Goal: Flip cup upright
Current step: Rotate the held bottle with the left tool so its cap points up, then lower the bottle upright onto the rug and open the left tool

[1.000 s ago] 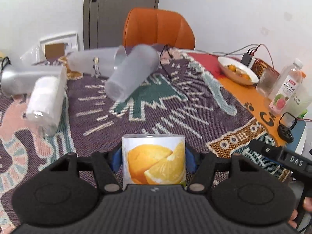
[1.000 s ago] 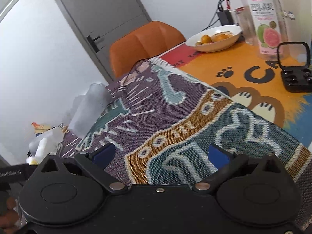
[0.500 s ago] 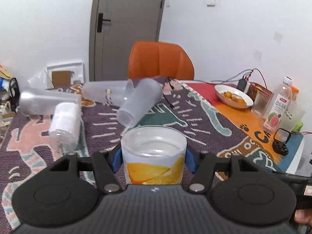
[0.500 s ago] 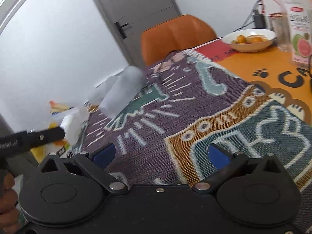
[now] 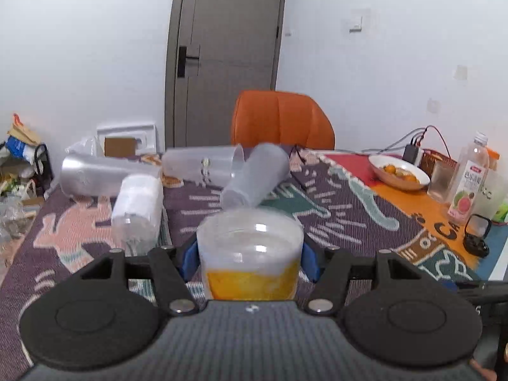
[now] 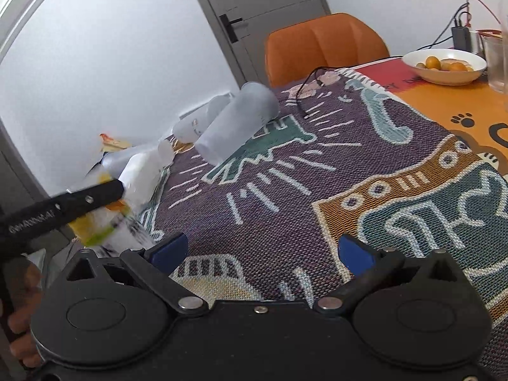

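Observation:
My left gripper (image 5: 247,258) is shut on a clear plastic cup with an orange-fruit label (image 5: 250,254), its blue pads against both sides. The cup stands near upright with its open rim toward the top, above the patterned cloth (image 5: 333,209). In the right wrist view the same cup (image 6: 111,222) shows blurred at the far left, under the black body of my left gripper. My right gripper (image 6: 262,252) is open and empty, low over the cloth (image 6: 285,197).
Several frosted cups lie on their sides at the back: one (image 5: 254,177), one (image 5: 203,165), a wrapped one (image 5: 136,206) and a silver one (image 5: 104,174). A fruit bowl (image 5: 398,171), a juice bottle (image 5: 468,181) and a black case (image 5: 476,238) stand at the right. An orange chair (image 5: 282,120) is behind the table.
My left gripper has tilted up with the cup, so the rim now faces up and the label has sunk low. My right gripper has swung left.

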Tool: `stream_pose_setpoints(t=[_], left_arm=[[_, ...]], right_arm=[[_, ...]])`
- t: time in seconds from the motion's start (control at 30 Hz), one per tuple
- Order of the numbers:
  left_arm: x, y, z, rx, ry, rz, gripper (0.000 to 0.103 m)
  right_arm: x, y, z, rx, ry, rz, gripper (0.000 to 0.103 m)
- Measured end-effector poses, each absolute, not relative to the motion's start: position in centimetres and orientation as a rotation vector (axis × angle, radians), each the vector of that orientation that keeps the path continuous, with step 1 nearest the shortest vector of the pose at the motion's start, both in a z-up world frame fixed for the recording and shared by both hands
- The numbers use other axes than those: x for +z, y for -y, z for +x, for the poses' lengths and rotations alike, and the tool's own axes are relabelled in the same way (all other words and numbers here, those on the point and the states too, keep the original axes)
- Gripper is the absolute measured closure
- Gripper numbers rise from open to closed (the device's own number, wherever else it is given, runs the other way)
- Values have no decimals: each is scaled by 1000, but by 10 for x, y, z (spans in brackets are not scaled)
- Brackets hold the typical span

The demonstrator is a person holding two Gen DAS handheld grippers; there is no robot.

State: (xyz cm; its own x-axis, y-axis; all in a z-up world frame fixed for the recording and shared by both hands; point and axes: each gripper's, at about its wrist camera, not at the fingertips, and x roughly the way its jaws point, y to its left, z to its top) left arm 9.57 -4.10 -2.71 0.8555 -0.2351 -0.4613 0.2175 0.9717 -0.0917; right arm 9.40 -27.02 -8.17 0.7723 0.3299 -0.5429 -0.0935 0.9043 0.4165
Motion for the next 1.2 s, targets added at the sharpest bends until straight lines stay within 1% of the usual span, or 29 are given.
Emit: stream_pose_setpoints(t=[0.1, 0.17, 0.27, 0.37, 0.67, 1.2], left_arm=[[-30, 38, 92, -264, -518, -61, 35], [-29, 37, 88, -262, -524, -65, 21], [-22, 34, 79, -239, -490, -67, 13], [-14, 29, 71, -232, -460, -90, 9], [1, 15, 37, -203, -399, -123, 7], [2, -6, -15, -98, -392, -117, 6]], right_arm=[[-83, 266, 94, 252, -658, 369, 0], [-83, 264, 94, 259, -663, 367, 0], [-81, 262, 93, 268, -664, 363, 0], [-76, 260, 89, 279, -655, 358, 0], [-59, 263, 72, 364, -621, 351, 0], [-34, 264, 37, 437, -575, 284, 0]])
